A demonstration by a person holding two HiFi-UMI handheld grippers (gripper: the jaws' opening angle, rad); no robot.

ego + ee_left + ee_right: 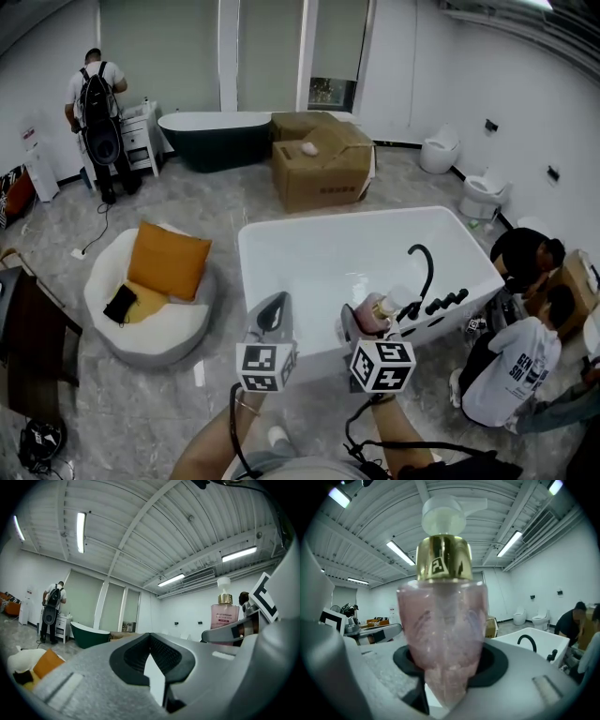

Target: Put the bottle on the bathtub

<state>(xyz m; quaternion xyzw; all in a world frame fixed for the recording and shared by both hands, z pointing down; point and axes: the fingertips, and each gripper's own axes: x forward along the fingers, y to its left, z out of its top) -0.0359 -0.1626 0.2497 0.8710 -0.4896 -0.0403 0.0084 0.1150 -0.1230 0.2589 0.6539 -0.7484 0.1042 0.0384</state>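
Observation:
A pink pump bottle point(443, 634) with a gold collar and a white pump head stands upright between the jaws of my right gripper point(445, 670), which is shut on it. In the head view the bottle point(377, 311) and right gripper point(364, 323) hover over the near rim of the white bathtub point(281, 230), close to its black faucet point(424, 267). My left gripper point(273, 309) is held beside it to the left, also at the near rim. The left gripper view shows that gripper point(151, 638) shut with nothing in it, and the bottle point(224, 613) off to its right.
Two people crouch at the tub's right end point(520, 347). A round white seat with an orange cushion point(164, 267) sits on the left. Farther back are cardboard boxes point(323, 164), a dark green tub point(211, 139), toilets point(483, 194) and a standing person with a backpack point(98, 112).

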